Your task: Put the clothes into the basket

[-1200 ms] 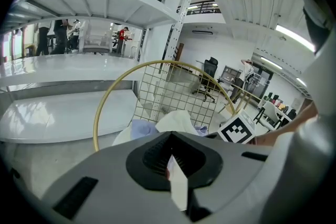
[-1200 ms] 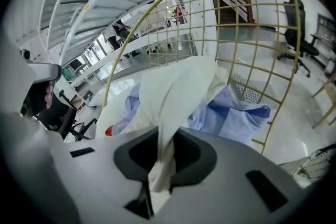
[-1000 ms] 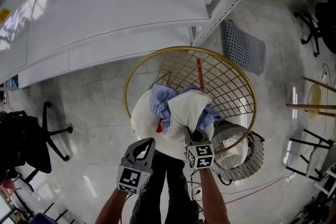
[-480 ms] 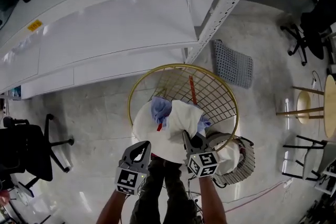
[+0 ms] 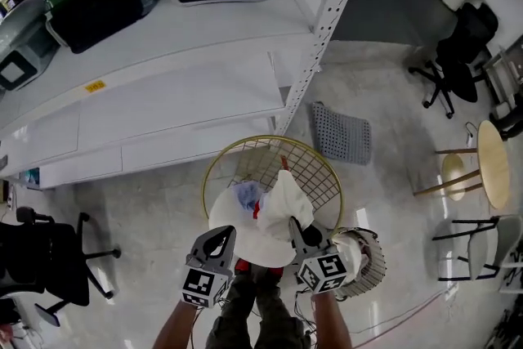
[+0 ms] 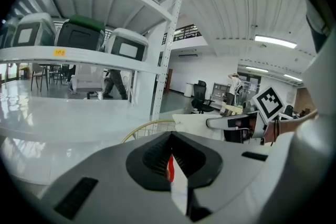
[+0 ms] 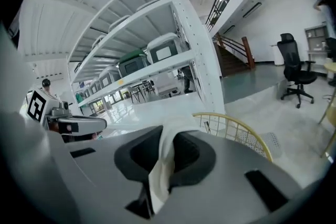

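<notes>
Left gripper (image 5: 219,234) and right gripper (image 5: 303,234): fingers of both pinch white garment (image 5: 282,204). Garment hangs between the 2, over near rim of basket (image 5: 219,155); basket lies below and just ahead.

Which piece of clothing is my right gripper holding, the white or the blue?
The white garment, pinched in the right gripper; the blue one sits away from it.

The left claw (image 6: 171,166) pinches white cloth (image 6: 179,192), the gold basket rim (image 6: 148,126) beyond.
</notes>
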The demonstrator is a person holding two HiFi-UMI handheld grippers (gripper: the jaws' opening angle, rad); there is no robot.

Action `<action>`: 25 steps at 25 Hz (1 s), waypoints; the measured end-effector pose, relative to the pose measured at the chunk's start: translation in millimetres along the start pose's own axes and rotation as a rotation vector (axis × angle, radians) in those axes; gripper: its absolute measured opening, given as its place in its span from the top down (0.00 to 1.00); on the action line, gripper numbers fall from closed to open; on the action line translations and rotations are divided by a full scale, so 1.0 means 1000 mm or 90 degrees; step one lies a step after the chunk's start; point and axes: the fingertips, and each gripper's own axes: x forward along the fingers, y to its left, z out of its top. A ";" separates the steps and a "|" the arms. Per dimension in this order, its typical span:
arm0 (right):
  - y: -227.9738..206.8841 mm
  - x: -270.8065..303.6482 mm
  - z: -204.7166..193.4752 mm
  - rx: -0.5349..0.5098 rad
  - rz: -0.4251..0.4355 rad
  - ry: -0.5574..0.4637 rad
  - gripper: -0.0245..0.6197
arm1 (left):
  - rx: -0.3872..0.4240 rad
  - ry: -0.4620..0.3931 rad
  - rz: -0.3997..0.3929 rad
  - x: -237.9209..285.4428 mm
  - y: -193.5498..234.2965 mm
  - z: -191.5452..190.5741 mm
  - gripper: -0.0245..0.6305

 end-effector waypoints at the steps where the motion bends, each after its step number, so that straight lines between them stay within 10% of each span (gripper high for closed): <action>1: 0.004 -0.007 0.011 -0.001 -0.001 -0.007 0.88 | 0.005 -0.004 -0.004 -0.004 -0.004 0.008 0.96; 15: 0.035 -0.133 0.159 -0.017 -0.050 -0.179 0.88 | 0.069 -0.051 -0.089 -0.017 -0.050 0.088 0.96; 25: -0.005 -0.220 0.175 -0.043 -0.201 -0.219 0.88 | 0.123 -0.059 -0.186 0.004 -0.103 0.109 0.96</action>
